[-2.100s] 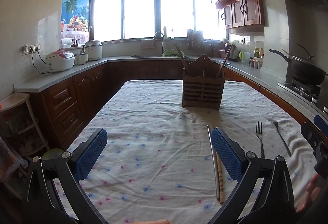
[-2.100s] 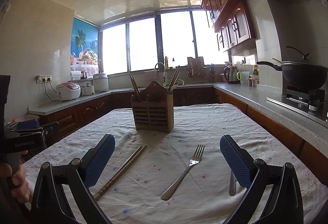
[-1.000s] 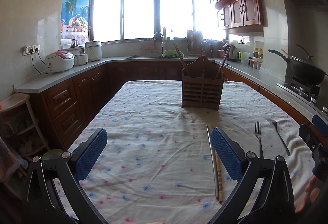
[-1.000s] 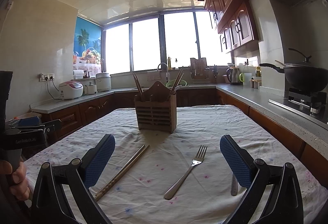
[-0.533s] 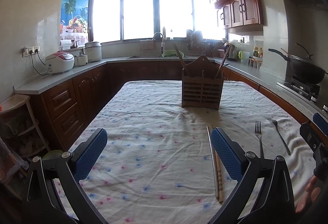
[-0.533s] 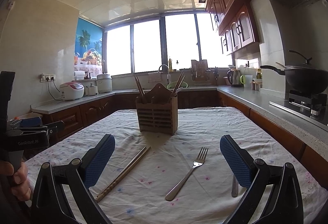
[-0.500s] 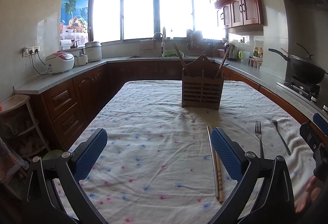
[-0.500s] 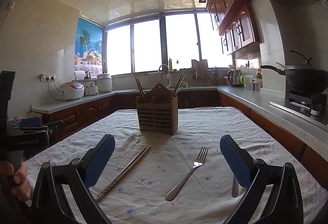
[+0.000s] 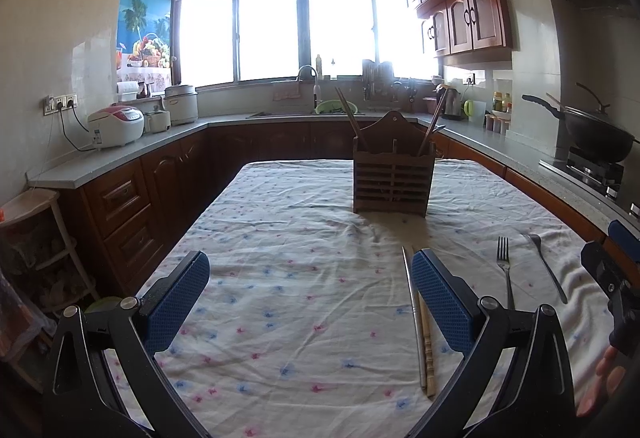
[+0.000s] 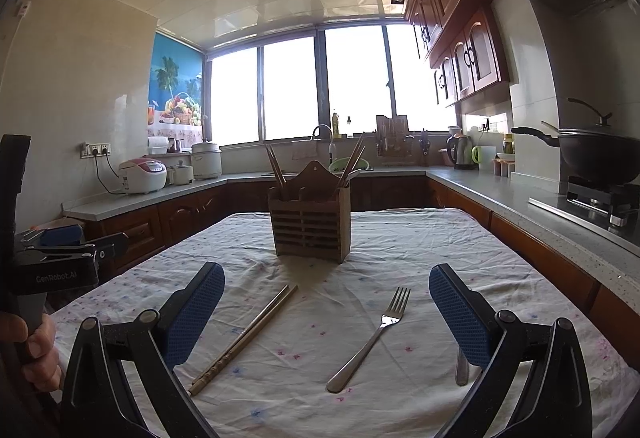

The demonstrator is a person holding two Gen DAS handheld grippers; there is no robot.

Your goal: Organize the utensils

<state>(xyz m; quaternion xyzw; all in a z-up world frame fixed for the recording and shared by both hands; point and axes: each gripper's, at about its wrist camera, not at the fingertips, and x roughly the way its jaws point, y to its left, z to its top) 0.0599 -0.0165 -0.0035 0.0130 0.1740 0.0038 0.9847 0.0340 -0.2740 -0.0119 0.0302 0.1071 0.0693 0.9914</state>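
My left gripper and right gripper both hold their jaws released, empty, above the desk; chopsticks and fork lie flat.

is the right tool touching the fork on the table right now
Apart. In the right wrist view the right tool is open, with the fork lying on the tablecloth between its pads, cloth showing on both sides.

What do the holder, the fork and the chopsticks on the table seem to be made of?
The holder looks like dark brown wood with a matt finish: slatted front and visible boards. The fork looks like polished metal, probably steel, since it is silver and shines. The chopsticks lie as a pair: one seems light wood or bamboo, the other looks greyer, perhaps metal; I cannot tell for sure.
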